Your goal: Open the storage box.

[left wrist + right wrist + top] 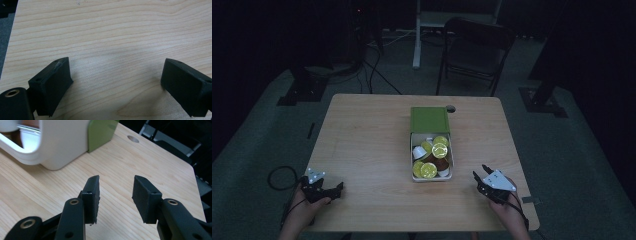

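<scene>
My left gripper (333, 190) sits parked at the near-left corner of the pale wooden tabletop (362, 135), jaws spread wide with bare wood between them in the left gripper view, well apart from everything.

Mid-table is the white rounded-rectangle box (432, 176) with its green sleeve-lid (430, 119) slid back toward the far edge, so the tray is open. Inside are the yellow-foil-topped capsules (439, 150), jumbled with some white and brown ones.

My right gripper (479, 176) hangs just right of the box's near corner, jaws part-way open and empty; the right gripper view has the box's white wall (62, 147) near, ahead and to the left.

Judged step: approach, nothing grasped yet. The next move calls for swinging the right gripper over the rim, tipping it down and lining its jaws across one capsule, likely widening them first.

Hard to read: room is dark; the capsule count and which ones are upright are unclear; the right gripper view cuts off the box interior; the lid hides the tray's far end.
</scene>
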`<action>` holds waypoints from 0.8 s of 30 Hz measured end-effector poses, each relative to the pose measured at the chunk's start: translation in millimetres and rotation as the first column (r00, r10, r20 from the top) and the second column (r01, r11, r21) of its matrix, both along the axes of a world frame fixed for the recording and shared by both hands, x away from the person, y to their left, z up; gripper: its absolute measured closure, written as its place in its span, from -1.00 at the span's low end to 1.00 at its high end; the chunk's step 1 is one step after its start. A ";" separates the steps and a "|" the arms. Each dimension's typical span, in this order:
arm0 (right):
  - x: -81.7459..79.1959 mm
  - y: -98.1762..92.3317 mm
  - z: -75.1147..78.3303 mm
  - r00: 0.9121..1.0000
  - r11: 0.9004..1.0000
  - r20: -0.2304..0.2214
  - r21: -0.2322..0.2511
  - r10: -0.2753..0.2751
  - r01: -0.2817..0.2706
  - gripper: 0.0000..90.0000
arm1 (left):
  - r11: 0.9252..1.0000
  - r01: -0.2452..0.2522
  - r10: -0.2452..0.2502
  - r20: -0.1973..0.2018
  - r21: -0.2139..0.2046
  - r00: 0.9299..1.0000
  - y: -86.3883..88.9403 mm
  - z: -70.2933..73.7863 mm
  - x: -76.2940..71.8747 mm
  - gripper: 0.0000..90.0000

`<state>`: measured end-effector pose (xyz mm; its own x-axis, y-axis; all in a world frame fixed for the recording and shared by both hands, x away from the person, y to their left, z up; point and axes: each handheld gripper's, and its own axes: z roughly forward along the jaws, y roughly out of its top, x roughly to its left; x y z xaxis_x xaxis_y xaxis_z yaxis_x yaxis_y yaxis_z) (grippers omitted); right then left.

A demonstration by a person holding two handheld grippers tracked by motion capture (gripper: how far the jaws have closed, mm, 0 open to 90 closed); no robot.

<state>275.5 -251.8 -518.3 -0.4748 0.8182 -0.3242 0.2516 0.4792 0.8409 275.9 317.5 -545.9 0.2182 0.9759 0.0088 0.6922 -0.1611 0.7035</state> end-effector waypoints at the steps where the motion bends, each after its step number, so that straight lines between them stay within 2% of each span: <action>1: 0.4 -1.8 -0.7 1.000 1.000 -0.007 0.010 -0.006 0.006 0.24 | 1.000 0.000 0.000 -0.001 0.000 1.000 0.0 0.0 0.0 -0.78; 12: 5.5 -20.0 -6.9 0.998 0.997 -0.046 0.061 -0.046 0.049 0.18 | 1.000 0.000 0.000 0.000 0.000 1.000 0.0 0.0 0.0 -0.78; 15: 7.4 -24.6 -6.1 0.997 0.992 -0.058 0.111 -0.048 0.054 0.04 | 1.000 0.000 0.000 0.000 0.000 1.000 0.0 0.0 0.0 -0.78; 18: 9.8 -28.9 -6.8 0.995 0.987 -0.092 0.157 -0.032 0.047 -0.12 | 1.000 0.000 0.000 0.000 0.000 1.000 0.0 0.0 0.0 -0.78; 20: 10.9 -31.7 -8.4 0.994 0.986 -0.102 0.160 -0.028 0.044 -0.18 | 1.000 0.000 0.000 0.000 0.000 1.000 0.0 0.0 0.0 -0.78; 24: 13.2 -38.7 -12.8 0.989 0.979 -0.149 0.203 0.024 0.007 -0.26 | 1.000 0.000 0.000 0.000 0.000 1.000 0.0 0.0 0.0 -0.78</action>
